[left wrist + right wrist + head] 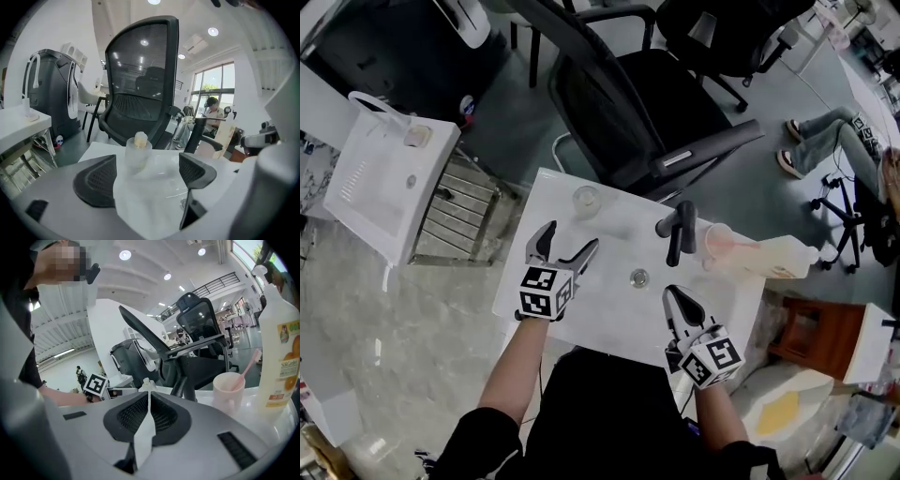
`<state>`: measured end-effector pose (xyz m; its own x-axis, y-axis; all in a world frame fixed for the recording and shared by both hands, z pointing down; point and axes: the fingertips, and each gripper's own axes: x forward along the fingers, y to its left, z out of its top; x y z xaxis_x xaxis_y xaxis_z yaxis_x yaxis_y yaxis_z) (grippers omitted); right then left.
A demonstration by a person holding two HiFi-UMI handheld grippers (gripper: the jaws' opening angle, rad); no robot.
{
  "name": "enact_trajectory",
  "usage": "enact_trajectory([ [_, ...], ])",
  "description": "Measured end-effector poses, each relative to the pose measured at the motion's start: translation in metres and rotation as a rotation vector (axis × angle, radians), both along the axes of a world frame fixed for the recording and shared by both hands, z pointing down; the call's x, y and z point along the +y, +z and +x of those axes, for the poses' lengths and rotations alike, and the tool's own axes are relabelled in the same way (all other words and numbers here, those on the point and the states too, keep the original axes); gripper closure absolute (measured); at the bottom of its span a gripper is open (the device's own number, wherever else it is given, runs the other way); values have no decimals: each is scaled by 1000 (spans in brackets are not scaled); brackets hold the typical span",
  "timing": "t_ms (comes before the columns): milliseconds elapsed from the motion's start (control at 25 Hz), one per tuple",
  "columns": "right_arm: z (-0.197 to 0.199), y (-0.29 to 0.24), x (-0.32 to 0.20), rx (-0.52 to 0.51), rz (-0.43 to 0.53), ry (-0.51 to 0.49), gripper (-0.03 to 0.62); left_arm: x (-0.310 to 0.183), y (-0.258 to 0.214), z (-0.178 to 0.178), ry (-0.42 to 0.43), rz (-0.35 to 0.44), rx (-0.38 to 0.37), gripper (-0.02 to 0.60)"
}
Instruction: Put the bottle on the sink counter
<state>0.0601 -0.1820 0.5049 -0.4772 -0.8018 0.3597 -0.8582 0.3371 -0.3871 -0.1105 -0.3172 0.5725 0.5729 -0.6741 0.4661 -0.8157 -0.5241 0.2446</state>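
Note:
A small frosted bottle with a pale cap stands upright on the white sink counter, at its far left corner. In the left gripper view the bottle stands free, just beyond the jaws. My left gripper is open a short way in front of the bottle, and nothing lies between its pads. My right gripper hovers over the counter's near right part, shut and holding nothing; its own view shows the jaws pressed together. Above those jaws, only the bottle's cap shows.
A black faucet stands behind the basin with its drain. At the right are a pink cup with a toothbrush and a large white detergent bottle. A black office chair is behind the counter; a white unit is at the left.

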Motion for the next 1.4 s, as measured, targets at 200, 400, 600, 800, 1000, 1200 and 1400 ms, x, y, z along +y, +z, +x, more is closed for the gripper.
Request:
enact_trajectory([
  [200,15,-12,-11,25,68,-16,560,15,-35,-12,-78,98,13,303],
  [400,14,-48,-17,22,185,-69,560,36,-77,-22,-151,182,-11,405],
  [600,23,-65,-14,37,238,-80,560,63,-112,-14,-189,245,17,480],
  [800,26,-76,-17,31,273,-108,560,84,-136,-16,-243,273,54,485],
  [1000,26,-80,-18,24,283,-140,562,98,-153,-16,-272,363,19,485],
  [1200,28,-84,-23,30,298,-136,563,108,-166,-9,-254,423,-25,485],
  [1400,32,-83,-21,41,305,-124,565,114,-161,-3,-231,433,-61,488],
])
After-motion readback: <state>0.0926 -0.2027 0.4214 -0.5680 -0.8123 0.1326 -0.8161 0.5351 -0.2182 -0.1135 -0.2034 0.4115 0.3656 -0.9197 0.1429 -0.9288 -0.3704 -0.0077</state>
